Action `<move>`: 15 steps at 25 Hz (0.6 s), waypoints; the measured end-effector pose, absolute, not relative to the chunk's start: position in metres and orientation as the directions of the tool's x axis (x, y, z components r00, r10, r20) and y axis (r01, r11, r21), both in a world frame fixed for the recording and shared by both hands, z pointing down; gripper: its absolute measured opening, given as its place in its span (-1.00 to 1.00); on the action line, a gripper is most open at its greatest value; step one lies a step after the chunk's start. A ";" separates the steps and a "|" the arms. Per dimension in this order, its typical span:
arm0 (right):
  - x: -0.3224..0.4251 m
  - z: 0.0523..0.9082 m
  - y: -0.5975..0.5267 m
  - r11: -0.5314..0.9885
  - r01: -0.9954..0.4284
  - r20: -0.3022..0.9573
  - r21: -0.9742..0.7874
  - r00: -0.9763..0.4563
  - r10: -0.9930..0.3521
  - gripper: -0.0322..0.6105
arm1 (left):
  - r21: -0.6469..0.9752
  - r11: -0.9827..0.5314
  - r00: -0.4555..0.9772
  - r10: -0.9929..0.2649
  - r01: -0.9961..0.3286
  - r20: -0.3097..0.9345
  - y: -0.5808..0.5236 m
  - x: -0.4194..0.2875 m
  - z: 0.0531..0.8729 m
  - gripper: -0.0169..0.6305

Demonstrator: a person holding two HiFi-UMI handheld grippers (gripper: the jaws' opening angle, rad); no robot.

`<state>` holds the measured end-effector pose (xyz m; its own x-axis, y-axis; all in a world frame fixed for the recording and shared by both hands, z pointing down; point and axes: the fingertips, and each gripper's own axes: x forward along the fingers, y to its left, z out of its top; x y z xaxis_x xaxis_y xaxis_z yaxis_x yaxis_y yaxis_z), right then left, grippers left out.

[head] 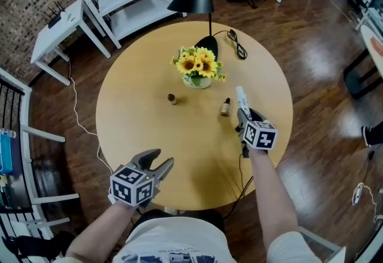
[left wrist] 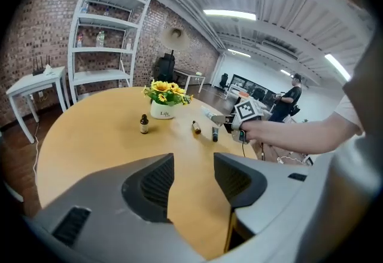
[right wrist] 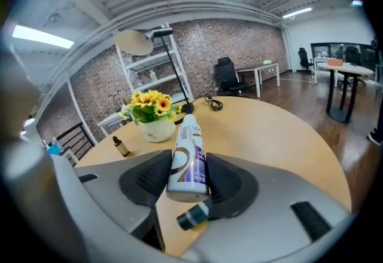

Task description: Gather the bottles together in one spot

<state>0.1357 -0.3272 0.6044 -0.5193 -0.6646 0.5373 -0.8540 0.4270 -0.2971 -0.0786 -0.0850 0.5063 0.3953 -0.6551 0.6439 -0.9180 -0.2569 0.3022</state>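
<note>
Right gripper [right wrist: 187, 179]: I hold the white bottle [right wrist: 189, 142] clenched, over the table's [head: 137, 130] right side.
Left gripper [head: 163, 159]: released, empty, by the near edge.
Open room: bare table between vial [head: 172, 98] and me.

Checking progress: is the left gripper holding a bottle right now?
No, the left gripper stands open, with only bare table between its jaws.

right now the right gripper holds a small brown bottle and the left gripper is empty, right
No: the right gripper holds the white and purple bottle, not a small brown one; the right gripper view shows it. The left gripper is empty.
</note>
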 end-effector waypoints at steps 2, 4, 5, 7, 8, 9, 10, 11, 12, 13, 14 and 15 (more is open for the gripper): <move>0.129 0.589 -0.304 0.464 -0.823 0.502 -0.327 -0.567 -0.653 -0.30 | 0.337 -0.270 0.429 -0.650 -0.902 0.627 -0.098 -0.069 0.506 -0.35; 0.122 0.573 -0.275 0.502 -0.792 0.473 -0.347 -0.610 -0.635 -0.30 | 0.370 -0.286 0.463 -0.649 -0.884 0.604 -0.112 -0.059 0.505 -0.35; 0.118 0.566 -0.259 0.522 -0.776 0.460 -0.354 -0.631 -0.625 -0.30 | 0.391 -0.293 0.482 -0.647 -0.872 0.591 -0.118 -0.054 0.504 -0.35; 0.108 0.550 -0.228 0.563 -0.745 0.437 -0.357 -0.666 -0.604 -0.29 | 0.441 -0.302 0.523 -0.640 -0.845 0.563 -0.131 -0.045 0.501 -0.35; 0.103 0.543 -0.213 0.581 -0.732 0.425 -0.356 -0.681 -0.597 -0.29 | 0.471 -0.306 0.546 -0.634 -0.828 0.548 -0.137 -0.040 0.499 -0.35; 0.098 0.535 -0.200 0.596 -0.720 0.412 -0.355 -0.693 -0.591 -0.29 | 0.505 -0.310 0.572 -0.627 -0.806 0.529 -0.142 -0.034 0.496 -0.35; 0.093 0.528 -0.187 0.610 -0.710 0.399 -0.354 -0.704 -0.588 -0.29 | 0.544 -0.312 0.601 -0.618 -0.779 0.506 -0.147 -0.027 0.493 -0.35; 0.087 0.521 -0.175 0.622 -0.700 0.385 -0.350 -0.713 -0.586 -0.29 | 0.590 -0.310 0.632 -0.609 -0.746 0.479 -0.152 -0.021 0.489 -0.35; 0.081 0.514 -0.163 0.635 -0.693 0.371 -0.342 -0.720 -0.586 -0.29 | 0.641 -0.303 0.664 -0.598 -0.706 0.449 -0.156 -0.016 0.485 -0.35; 0.074 0.507 -0.152 0.649 -0.686 0.357 -0.329 -0.726 -0.588 -0.29 | 0.693 -0.290 0.694 -0.589 -0.660 0.415 -0.159 -0.013 0.480 -0.35; 0.067 0.500 -0.142 0.661 -0.682 0.344 -0.312 -0.730 -0.591 -0.29 | 0.740 -0.275 0.719 -0.583 -0.614 0.379 -0.162 -0.010 0.475 -0.35; 0.060 0.495 -0.132 0.673 -0.680 0.332 -0.292 -0.732 -0.595 -0.29 | 0.777 -0.262 0.736 -0.581 -0.573 0.347 -0.164 -0.009 0.470 -0.35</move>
